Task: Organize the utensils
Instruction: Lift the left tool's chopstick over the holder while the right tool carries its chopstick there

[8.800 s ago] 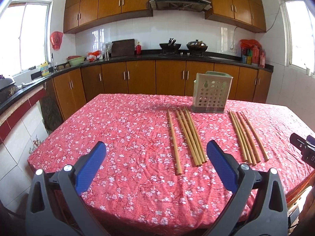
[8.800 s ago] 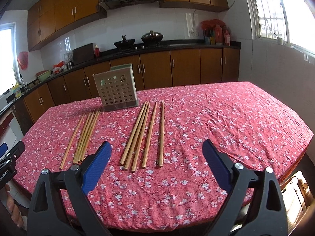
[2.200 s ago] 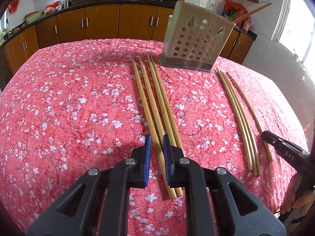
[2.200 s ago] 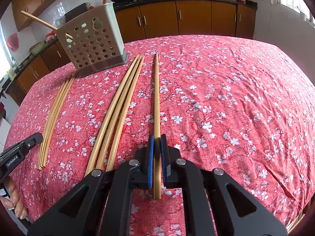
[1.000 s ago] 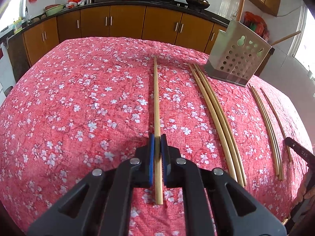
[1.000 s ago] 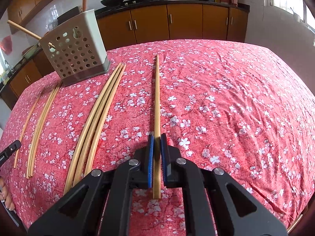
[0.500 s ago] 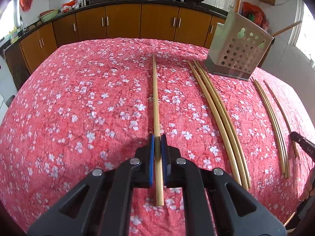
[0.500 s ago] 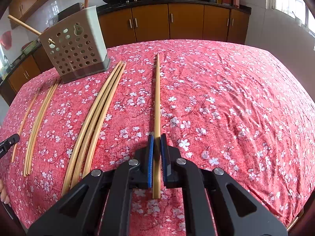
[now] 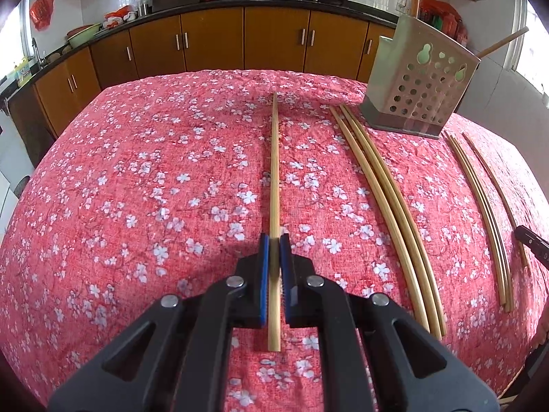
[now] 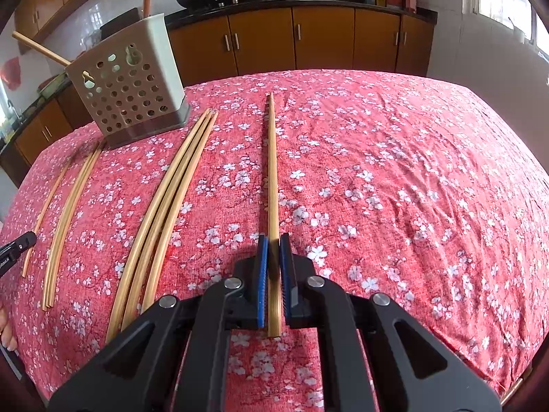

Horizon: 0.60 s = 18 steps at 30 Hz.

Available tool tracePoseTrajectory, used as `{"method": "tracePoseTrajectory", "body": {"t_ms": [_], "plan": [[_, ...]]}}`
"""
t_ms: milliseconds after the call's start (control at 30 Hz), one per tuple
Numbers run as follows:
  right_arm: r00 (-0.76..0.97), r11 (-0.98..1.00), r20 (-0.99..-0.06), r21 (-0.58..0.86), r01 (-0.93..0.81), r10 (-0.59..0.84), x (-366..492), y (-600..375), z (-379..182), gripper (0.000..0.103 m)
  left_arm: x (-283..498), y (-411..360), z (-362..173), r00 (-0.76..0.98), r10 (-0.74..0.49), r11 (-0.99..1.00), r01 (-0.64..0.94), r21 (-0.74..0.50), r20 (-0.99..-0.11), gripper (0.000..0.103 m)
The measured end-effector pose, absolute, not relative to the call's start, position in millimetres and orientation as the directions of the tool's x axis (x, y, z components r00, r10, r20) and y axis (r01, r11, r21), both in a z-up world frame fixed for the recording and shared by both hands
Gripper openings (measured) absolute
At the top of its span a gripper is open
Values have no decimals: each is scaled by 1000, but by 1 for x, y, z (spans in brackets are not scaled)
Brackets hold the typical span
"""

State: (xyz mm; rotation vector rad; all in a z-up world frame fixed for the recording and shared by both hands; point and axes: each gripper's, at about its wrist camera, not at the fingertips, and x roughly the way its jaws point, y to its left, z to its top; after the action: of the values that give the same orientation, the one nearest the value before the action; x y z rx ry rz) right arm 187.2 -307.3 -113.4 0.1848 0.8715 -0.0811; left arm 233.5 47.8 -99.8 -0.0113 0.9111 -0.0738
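One perforated holder (image 9: 418, 92) at two o'clock, two chopsticks standing in it. On the tabletop (image 9: 137, 178): three loose chopsticks (image 9: 384, 202) together, another three farther right, one apiece in two hand-held grippers.

Bright window daylight, bulging fisheye edges

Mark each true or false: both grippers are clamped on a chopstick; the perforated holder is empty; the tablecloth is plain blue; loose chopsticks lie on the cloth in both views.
1. Both grippers are clamped on a chopstick. True: the left gripper is shut on the left chopstick, and the right gripper is shut on the right chopstick.
2. The perforated holder is empty. False: sticks poke out of its top.
3. The tablecloth is plain blue. False: it is red with white blossoms.
4. Loose chopsticks lie on the cloth in both views. True.
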Motion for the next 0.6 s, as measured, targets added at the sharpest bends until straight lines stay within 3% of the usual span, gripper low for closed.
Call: {"method": "tracePoseTrajectory", "body": {"t_ms": [333, 600], "plan": [[643, 982, -766, 125, 144, 3, 185, -309, -108, 8, 231, 47, -99, 612, -52, 998, 60, -19, -789, 7], [769, 976, -638, 153, 157, -24, 165, -325, -51, 8, 215, 58, -51, 704, -104, 995, 71, -77, -702, 7]]}}
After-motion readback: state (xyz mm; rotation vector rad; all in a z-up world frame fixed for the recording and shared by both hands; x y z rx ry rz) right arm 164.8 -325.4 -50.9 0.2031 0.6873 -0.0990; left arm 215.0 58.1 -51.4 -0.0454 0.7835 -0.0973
